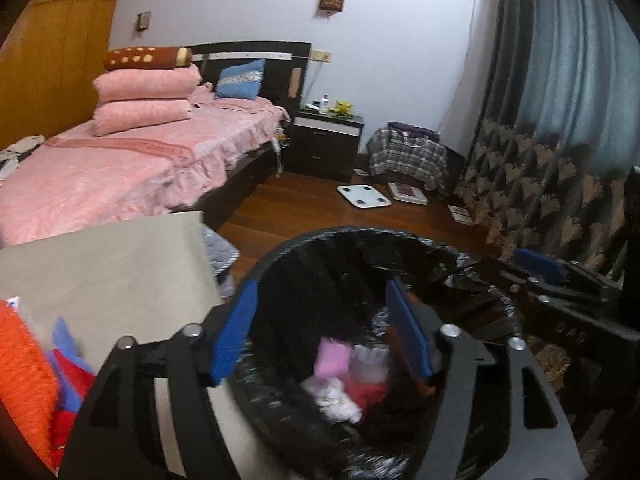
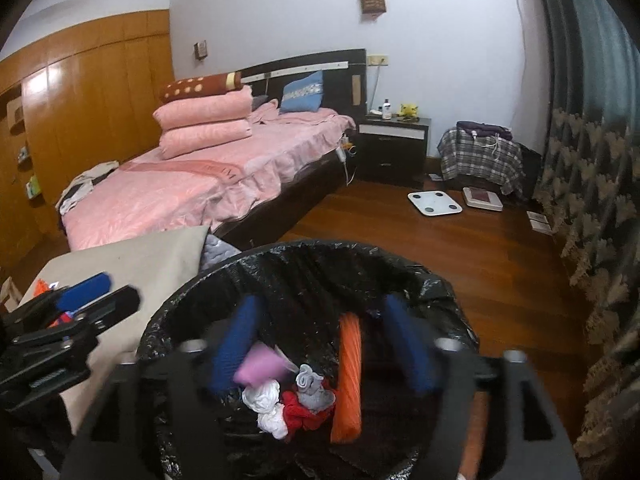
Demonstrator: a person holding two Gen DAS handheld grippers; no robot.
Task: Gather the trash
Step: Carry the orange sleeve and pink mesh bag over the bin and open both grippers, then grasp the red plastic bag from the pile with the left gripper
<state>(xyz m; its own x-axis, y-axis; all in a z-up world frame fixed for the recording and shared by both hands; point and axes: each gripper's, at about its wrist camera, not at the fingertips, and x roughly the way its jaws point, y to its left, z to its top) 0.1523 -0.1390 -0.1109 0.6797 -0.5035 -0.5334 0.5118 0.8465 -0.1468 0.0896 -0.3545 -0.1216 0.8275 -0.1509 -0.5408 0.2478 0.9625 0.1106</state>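
A round bin with a black liner (image 1: 360, 248) (image 2: 320, 256) stands beside a beige table. Inside lie pink, white and red scraps (image 1: 344, 380) (image 2: 288, 396) and an orange piece (image 2: 348, 380), which stands on end between the right gripper's fingers without touching them. My left gripper (image 1: 324, 340) is open and empty above the bin's mouth. My right gripper (image 2: 324, 344) is open over the bin. Orange, red and blue scraps (image 1: 36, 376) lie on the table at the left. The right gripper also shows in the left wrist view (image 1: 552, 276), and the left gripper in the right wrist view (image 2: 76, 308).
A beige table (image 1: 112, 272) (image 2: 132, 264) sits left of the bin. Behind it is a pink bed (image 1: 120, 160), a dark nightstand (image 1: 326, 144), a plaid-covered box (image 1: 408, 156) and a white scale (image 1: 363, 196) on the wood floor. A patterned curtain (image 1: 560, 140) hangs on the right.
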